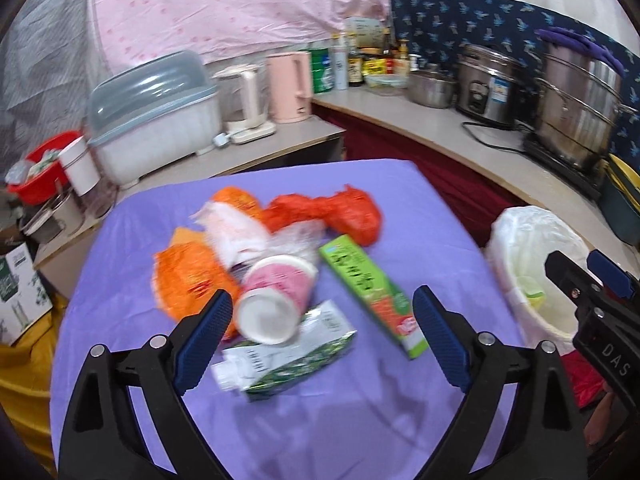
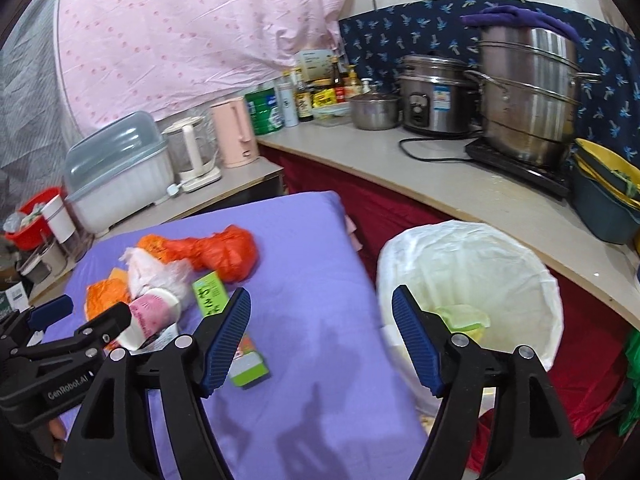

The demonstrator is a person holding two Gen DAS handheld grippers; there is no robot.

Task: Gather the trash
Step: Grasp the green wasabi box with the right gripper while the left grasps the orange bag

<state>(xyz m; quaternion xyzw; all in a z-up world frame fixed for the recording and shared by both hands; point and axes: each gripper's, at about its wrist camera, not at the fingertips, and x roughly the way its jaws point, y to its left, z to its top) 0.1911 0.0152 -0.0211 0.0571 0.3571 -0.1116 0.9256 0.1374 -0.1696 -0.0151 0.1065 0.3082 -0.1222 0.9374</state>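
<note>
I see the trash heaped mid-frame on the purple table (image 1: 360,420). A pink cup (image 1: 276,292) lies on its side, white base toward me, resting on a crumpled green-and-white carton (image 1: 296,364) at lower centre. Just right of them a long green box (image 1: 372,288) lies flat, slanting down to the right. Behind, upper centre, a knotted orange bag (image 1: 340,212) sprawls; a clear plastic wrapper (image 1: 240,232) lies beside it, and an orange wrapper (image 1: 188,280) is crumpled at left. At the right edge stands the white-lined bin (image 1: 532,264), with a pale green scrap (image 2: 464,316) inside.
</note>
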